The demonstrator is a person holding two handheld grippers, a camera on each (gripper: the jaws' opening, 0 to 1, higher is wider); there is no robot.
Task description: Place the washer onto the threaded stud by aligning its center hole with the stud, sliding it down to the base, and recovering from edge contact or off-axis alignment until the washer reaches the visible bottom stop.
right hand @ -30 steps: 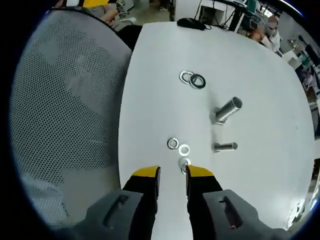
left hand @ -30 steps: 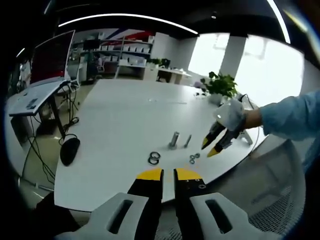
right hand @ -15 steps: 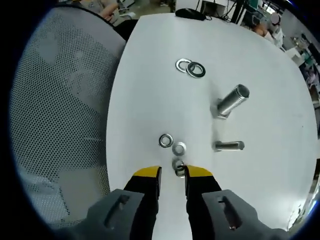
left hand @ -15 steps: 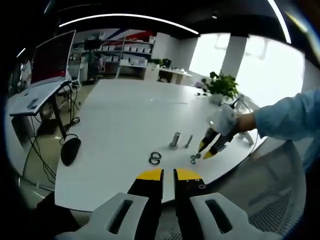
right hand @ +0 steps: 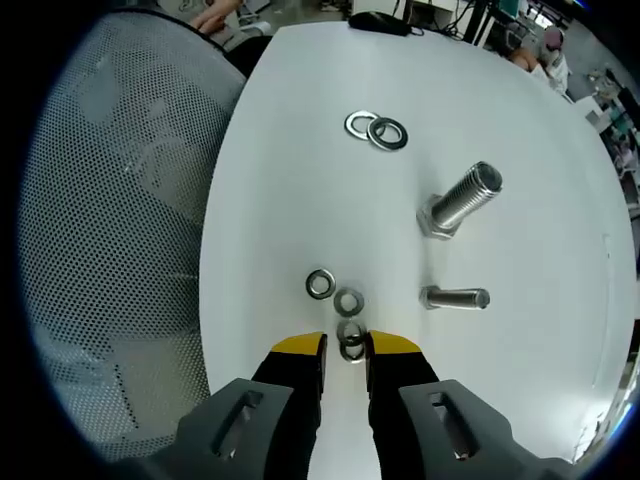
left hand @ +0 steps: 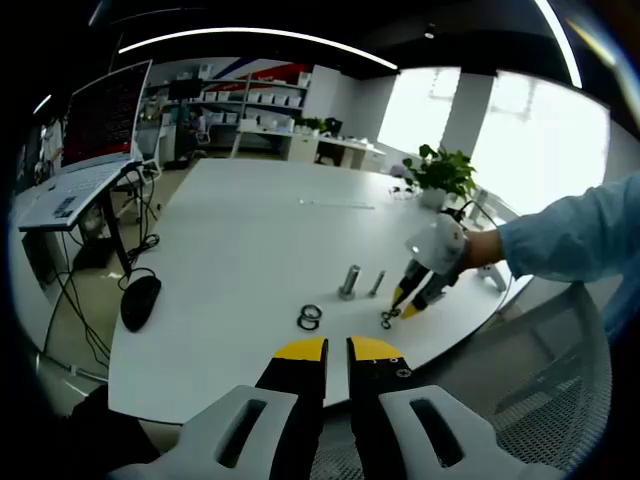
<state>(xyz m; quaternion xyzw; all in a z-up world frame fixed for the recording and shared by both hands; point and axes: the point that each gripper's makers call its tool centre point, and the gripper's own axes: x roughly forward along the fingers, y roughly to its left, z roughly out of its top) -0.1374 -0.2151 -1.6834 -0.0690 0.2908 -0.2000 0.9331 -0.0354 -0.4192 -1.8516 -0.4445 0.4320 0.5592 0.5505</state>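
A big threaded stud [right hand: 462, 198] stands on its hex head on the white table [right hand: 290, 200], leaning in the fisheye. A smaller bolt [right hand: 455, 297] lies on its side near it. Two large washers [right hand: 376, 129] overlap farther off. Small washers [right hand: 334, 292] lie in a row, and the nearest small washer [right hand: 351, 340] sits between the yellow tips of my right gripper [right hand: 347, 345], which is open and low over the table. In the left gripper view the right gripper [left hand: 403, 304] touches down beside the stud [left hand: 349, 280]. My left gripper [left hand: 337, 349] hangs off the table's edge, jaws together, holding nothing.
A grey mesh chair [right hand: 110, 250] stands against the table's near edge. A black mouse [left hand: 139, 300] lies at the table's left corner, a laptop [left hand: 95, 125] sits on a side desk, and a potted plant [left hand: 440, 170] is at the far end. A blue sleeve [left hand: 570, 240] reaches in.
My right gripper has come down and forward onto the row of small washers, its jaws narrowing slightly, so the nearest washer now lies between the tips. The left gripper has stayed put.
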